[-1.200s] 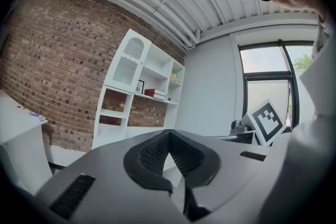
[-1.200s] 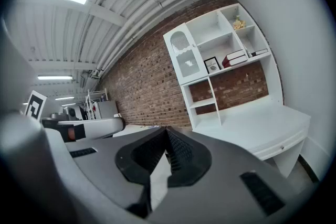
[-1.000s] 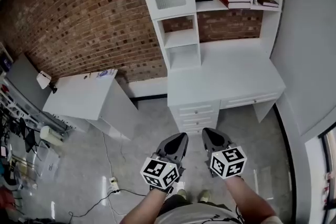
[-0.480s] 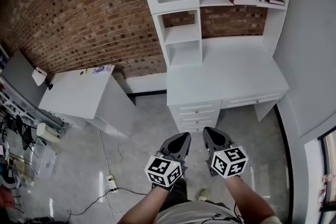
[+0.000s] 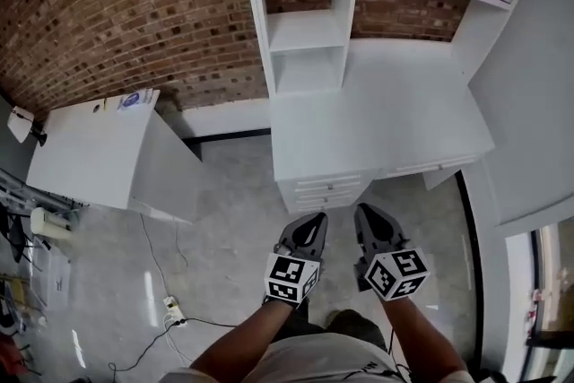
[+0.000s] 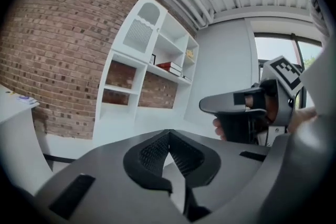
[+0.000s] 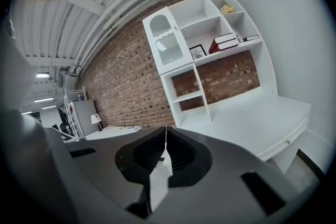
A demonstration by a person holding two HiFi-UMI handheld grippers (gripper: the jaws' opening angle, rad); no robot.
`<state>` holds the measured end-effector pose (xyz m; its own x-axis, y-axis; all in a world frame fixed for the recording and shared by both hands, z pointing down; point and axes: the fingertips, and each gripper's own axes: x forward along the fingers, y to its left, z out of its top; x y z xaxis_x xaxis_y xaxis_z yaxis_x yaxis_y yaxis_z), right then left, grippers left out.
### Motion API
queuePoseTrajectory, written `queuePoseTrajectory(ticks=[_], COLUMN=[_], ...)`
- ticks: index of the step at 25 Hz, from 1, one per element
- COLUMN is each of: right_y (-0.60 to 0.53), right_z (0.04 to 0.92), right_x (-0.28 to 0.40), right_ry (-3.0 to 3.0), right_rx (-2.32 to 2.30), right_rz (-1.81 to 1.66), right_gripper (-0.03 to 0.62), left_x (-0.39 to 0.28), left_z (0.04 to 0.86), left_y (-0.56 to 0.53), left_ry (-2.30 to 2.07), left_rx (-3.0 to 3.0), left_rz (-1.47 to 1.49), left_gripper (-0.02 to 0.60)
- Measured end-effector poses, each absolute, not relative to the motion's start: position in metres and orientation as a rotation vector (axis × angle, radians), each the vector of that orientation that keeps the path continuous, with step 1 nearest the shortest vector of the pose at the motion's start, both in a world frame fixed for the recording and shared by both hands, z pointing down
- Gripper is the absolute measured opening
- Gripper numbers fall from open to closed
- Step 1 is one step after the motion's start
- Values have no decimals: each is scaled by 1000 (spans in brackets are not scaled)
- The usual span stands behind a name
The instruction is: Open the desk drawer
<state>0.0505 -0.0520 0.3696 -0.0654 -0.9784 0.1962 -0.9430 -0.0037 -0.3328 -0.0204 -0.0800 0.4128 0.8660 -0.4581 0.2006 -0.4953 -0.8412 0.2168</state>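
Fingers on my left gripper (image 5: 312,224) and right gripper (image 5: 366,216) are pressed together, empty. I'd spread one pair, then meet the desk drawer (image 5: 322,185) squarely below the bench (image 5: 377,121) front edge.

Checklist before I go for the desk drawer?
1. Desk drawers shut: ok, fronts look flush.
2. Left claw empty: ok, jaws together on nothing.
3. Right claw empty: ok, jaws together on nothing.
4. Jaws open for grasping: not ok, both shut.
5. Claws at the drawer fronts: not ok, both short of the desk.
6. Where to grip on the fronts: cannot tell, too small in these views.
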Motion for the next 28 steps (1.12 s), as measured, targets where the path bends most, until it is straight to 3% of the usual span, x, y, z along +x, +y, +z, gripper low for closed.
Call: queuePoseTrajectory(ticks=[11, 20, 28], right_y=[-127, -208, -244], right_z=[417, 467, 511], right_x=[85, 130, 163], right_ry=[2212, 2443, 2503], right_rx=[-2112, -1888, -1744], right_rz=[-611, -599, -669], right_gripper=[18, 20, 20], left_x=[32, 88, 110], left_z=[552, 680, 773], left_y=[-154, -198, -211], left_ry=[-819, -1010, -1118], left_rx=[2573, 2410, 2267], left_rz=[358, 453, 555], left_gripper=[19, 107, 109])
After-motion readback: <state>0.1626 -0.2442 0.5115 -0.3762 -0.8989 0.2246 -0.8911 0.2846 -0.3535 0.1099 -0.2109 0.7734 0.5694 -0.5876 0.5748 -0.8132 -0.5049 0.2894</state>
